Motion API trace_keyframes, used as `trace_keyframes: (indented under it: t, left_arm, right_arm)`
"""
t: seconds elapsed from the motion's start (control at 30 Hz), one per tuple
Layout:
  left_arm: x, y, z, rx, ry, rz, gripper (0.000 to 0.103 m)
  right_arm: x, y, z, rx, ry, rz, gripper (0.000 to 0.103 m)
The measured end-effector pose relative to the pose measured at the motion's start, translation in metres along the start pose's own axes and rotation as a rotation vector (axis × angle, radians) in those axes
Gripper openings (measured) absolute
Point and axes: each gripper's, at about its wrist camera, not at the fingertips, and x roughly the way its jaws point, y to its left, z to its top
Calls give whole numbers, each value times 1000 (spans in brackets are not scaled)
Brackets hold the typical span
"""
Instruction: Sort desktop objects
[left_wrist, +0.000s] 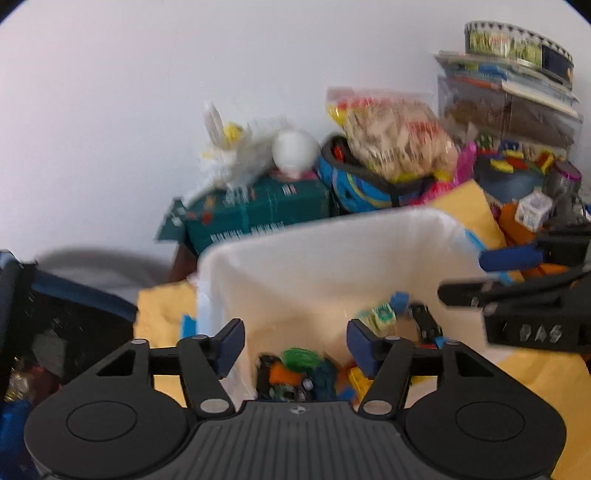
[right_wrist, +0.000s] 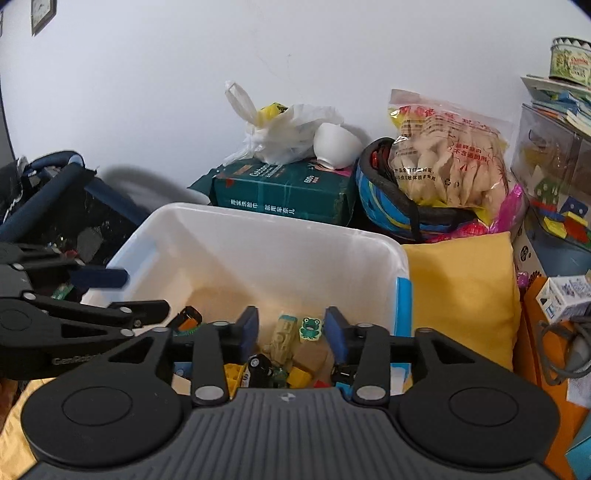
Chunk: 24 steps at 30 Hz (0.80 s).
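Note:
A white plastic bin (left_wrist: 332, 229) (right_wrist: 258, 218) with blue handles stands in front of both grippers. Several small toys lie on its floor: a frog block (right_wrist: 310, 328), a wooden block (right_wrist: 282, 338), yellow bricks (right_wrist: 232, 373) and a green tangle (left_wrist: 299, 358). My left gripper (left_wrist: 295, 343) hangs open over the bin's near edge with nothing between its blue pads. My right gripper (right_wrist: 292, 330) is open too, above the toys; the blocks seen between its fingers lie in the bin. Each gripper shows in the other's view: the right gripper (left_wrist: 491, 273), the left gripper (right_wrist: 122, 291).
Behind the bin sit a green tissue pack (right_wrist: 280, 192), a white bowl (right_wrist: 334, 147), a plastic bag (right_wrist: 280, 129), a blue helmet (right_wrist: 388, 199) and a snack bag (right_wrist: 447, 155). A yellow cushion (right_wrist: 461, 288) lies to the right, a dark basket (right_wrist: 66, 206) to the left, stacked boxes (right_wrist: 554, 158) far right.

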Motion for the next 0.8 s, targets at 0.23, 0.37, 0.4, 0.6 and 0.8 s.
trace_keyframes:
  t: [0.23,0.37,0.4,0.6,0.8]
  left_arm:
    - [-46,-6,17,32,-148,203,80]
    - [-63,-12,20,67,-218,226,86]
    - [-65,-12,21,63,-214,216,86]
    - [-58,-9,27,24,-88,178,86]
    - [-49,-12,33,65,-9,215,86]
  right_arm:
    - [1,-1,4,-47,22,-36,83]
    - [-6,-1,5,-61,-16,-66,92]
    - [-8,-1,6,-67,-22,-74,94]
    - [-6,2,10,-97,27,-114,103]
    - [-1,-2,11,-147,100,-98,103]
